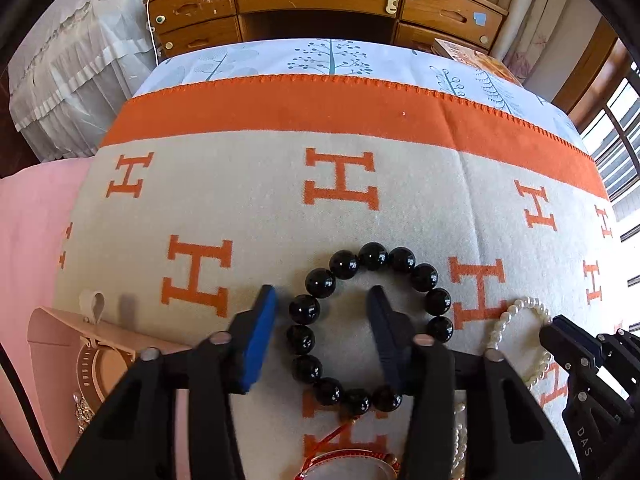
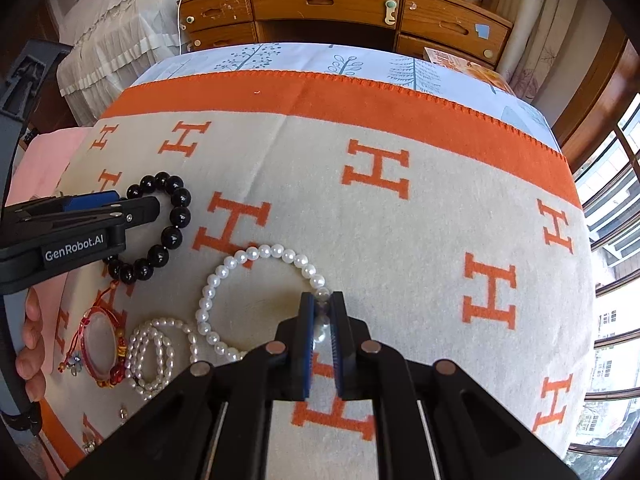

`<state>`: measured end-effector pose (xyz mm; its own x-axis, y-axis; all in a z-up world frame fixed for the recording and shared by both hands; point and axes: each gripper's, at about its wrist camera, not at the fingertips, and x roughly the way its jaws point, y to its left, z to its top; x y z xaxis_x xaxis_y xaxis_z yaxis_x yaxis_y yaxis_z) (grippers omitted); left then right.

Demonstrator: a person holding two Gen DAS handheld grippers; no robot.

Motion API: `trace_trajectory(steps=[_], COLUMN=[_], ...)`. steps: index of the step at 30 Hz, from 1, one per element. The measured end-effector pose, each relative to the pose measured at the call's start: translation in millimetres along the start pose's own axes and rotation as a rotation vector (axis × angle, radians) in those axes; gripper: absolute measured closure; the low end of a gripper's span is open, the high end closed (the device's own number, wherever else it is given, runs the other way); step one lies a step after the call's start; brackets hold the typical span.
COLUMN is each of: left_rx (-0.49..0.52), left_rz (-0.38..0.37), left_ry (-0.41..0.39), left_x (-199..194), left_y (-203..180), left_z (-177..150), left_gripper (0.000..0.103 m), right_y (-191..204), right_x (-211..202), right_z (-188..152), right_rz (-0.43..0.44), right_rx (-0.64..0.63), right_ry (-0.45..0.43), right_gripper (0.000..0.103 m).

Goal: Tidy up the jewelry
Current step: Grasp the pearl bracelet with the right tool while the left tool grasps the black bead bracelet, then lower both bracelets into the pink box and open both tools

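The pick-up step is in hand. The right claw is pinched on the pearl bracelet, which lies on the blanket. The left claw is spread astride one side of the black bead bracelet; no contact is seen. Next, a lift is called for, towards the pink box at the left. Open blanket remains ahead; other bracelets are crowded nearby.

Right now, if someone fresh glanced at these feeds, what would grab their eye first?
Probably the orange-and-cream blanket with big H letters, filling both views. Next, the right gripper pinched shut on the round pearl bracelet at the centre of its view. To its left, the left gripper straddles the black bead bracelet, one finger inside the ring and one outside.
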<state>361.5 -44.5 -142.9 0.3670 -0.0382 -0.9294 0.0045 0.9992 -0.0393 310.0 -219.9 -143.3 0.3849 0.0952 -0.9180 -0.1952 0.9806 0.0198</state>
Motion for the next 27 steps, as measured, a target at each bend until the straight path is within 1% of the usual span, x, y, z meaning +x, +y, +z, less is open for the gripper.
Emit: trace_trajectory(steps=[1, 3, 7, 11, 15, 18, 23, 27], left_rx=[-0.005, -0.028, -0.069, -0.076, -0.062, -0.050, -0.043, -0.061], left_rz=[-0.024, -0.083, -0.143, -0.188, -0.227, -0.229, -0.182, -0.161], left_ry=[-0.001, -0.004, -0.028, -0.094, -0.188, -0.255, -0.365, -0.402], left_x=[-2.0, -2.9, -14.2, -44.3, -90.2, -124.5, -173.1, -194.9], left_y=[0.5, 2.9, 10.7, 15.5, 20.3, 26.7, 45.9, 72.0], left_z=[-2.4, -5.7, -18.0, -27.6, -37.6, -49.5, -67.4, -81.8], left_gripper=[0.090, 0.090, 0.091, 0.091, 0.091, 0.091, 0.091, 0.091], right_y=[-1.1, -1.2, -1.2, 2.6, 10.9, 22.1, 44.5, 69.0], right_x=[-1.1, -2.6, -11.9, -32.5, -61.4, -86.0, -128.5, -157.4], right_z=[-2.0, -3.3, -11.8, -16.6, -16.3, -14.7, -13.4, -12.4], right_rz=[-0.002, 0.012, 0.038, 0.041, 0.055, 0.064, 0.103, 0.138], right_rx=[0.005, 0.023, 0.057, 0.073, 0.079, 0.069, 0.057, 0.028], right_ry=[0.001, 0.003, -0.006, -0.055, -0.121, -0.179, -0.282, -0.353], right_gripper=[0.095, 0.096, 0.096, 0.096, 0.096, 0.096, 0.096, 0.096])
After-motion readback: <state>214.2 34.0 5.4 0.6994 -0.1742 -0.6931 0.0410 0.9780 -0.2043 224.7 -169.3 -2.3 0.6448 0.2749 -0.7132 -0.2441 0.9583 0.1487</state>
